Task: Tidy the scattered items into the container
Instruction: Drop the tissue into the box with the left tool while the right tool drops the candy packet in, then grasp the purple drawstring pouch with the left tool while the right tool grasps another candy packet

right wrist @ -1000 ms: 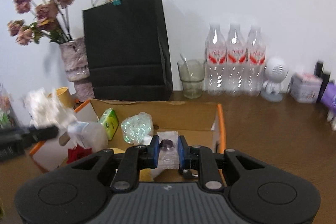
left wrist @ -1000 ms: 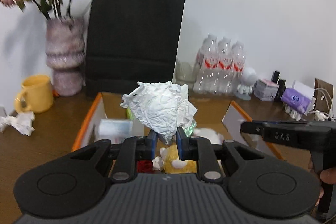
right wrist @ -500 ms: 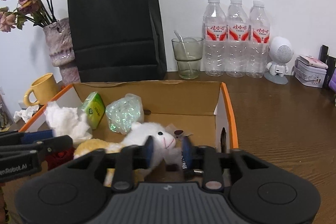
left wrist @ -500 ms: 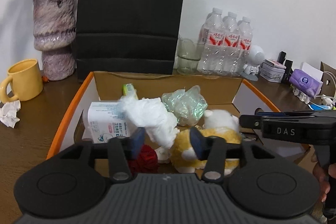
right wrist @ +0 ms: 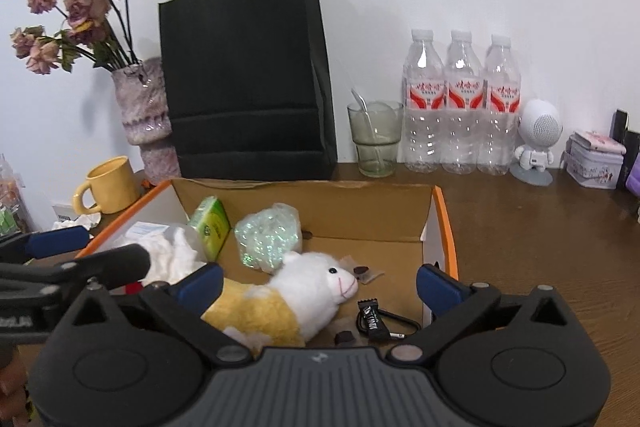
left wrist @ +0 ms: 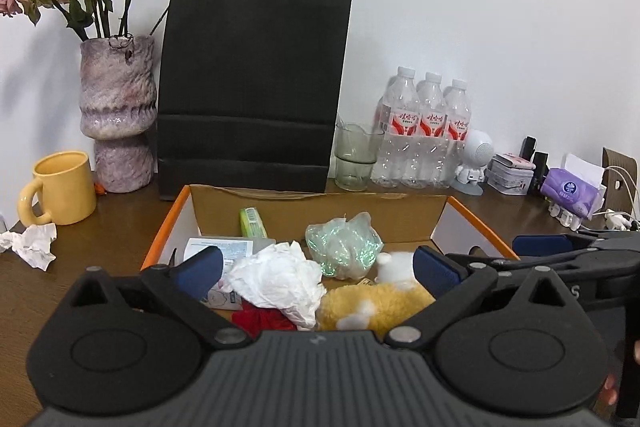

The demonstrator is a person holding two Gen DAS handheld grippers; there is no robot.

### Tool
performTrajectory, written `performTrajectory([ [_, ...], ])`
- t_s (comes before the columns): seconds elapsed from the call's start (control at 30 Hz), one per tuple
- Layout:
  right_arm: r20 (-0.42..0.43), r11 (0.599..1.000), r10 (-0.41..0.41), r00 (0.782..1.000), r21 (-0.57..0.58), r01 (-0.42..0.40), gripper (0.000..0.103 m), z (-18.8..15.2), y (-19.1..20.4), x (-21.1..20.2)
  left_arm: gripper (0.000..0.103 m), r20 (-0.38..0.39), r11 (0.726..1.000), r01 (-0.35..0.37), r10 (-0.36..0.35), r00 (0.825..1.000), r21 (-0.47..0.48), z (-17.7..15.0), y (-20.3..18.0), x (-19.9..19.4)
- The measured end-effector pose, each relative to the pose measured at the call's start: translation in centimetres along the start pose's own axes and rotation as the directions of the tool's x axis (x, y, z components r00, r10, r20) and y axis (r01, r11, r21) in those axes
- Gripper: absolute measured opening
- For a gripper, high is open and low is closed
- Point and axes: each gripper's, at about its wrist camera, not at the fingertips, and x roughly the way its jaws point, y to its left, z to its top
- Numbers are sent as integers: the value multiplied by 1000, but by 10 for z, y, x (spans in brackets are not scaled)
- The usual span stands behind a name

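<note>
An open cardboard box with orange edges (left wrist: 476, 219) (right wrist: 444, 215) sits on the wooden table. In it lie a crumpled white paper ball (left wrist: 280, 279) (right wrist: 168, 255), a white and yellow plush animal (right wrist: 296, 291) (left wrist: 372, 303), a shiny green plastic wad (left wrist: 344, 243) (right wrist: 268, 239), a green packet (right wrist: 210, 223), a tissue pack (left wrist: 224, 251), a black sachet (right wrist: 372, 319) and a small clear packet (right wrist: 362, 271). My left gripper (left wrist: 316, 269) is open and empty above the box's near side. My right gripper (right wrist: 318, 281) is open and empty over the plush. Another crumpled paper (left wrist: 32, 245) lies on the table left of the box.
Behind the box stand a black paper bag (left wrist: 252, 87), a vase of dried roses (left wrist: 118, 111), a yellow mug (left wrist: 60, 187), a glass (left wrist: 354, 157), three water bottles (left wrist: 424, 131) and a white robot figure (left wrist: 476, 163). A purple tissue pack (left wrist: 570, 191) and cables are far right.
My left gripper opened and let the white paper ball fall into the box. My right gripper opened and let go of the small clear packet. Both jaws now stand wide.
</note>
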Motion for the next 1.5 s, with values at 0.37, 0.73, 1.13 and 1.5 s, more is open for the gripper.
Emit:
performTrajectory([
  [0.37, 65, 999, -29, 997, -35, 32, 103, -3, 0, -47, 103, 67, 1000, -2, 1, 998, 20, 1, -1, -41],
  [0.73, 16, 996, -76, 997, -53, 76, 103, -52, -21, -98, 103, -23, 1000, -10, 11, 1000, 20, -40, 13, -85],
  [1.13, -157, 996, -94, 983, -23, 92, 92, -105, -29, -85, 103, -182, 1000, 3, -1, 983, 7, -83, 11, -81],
  [1.5, -169, 997, -81, 982, -29, 77, 71, -100, -32, -67, 103, -191, 977, 72, -34, 981, 198, -91, -29, -60],
])
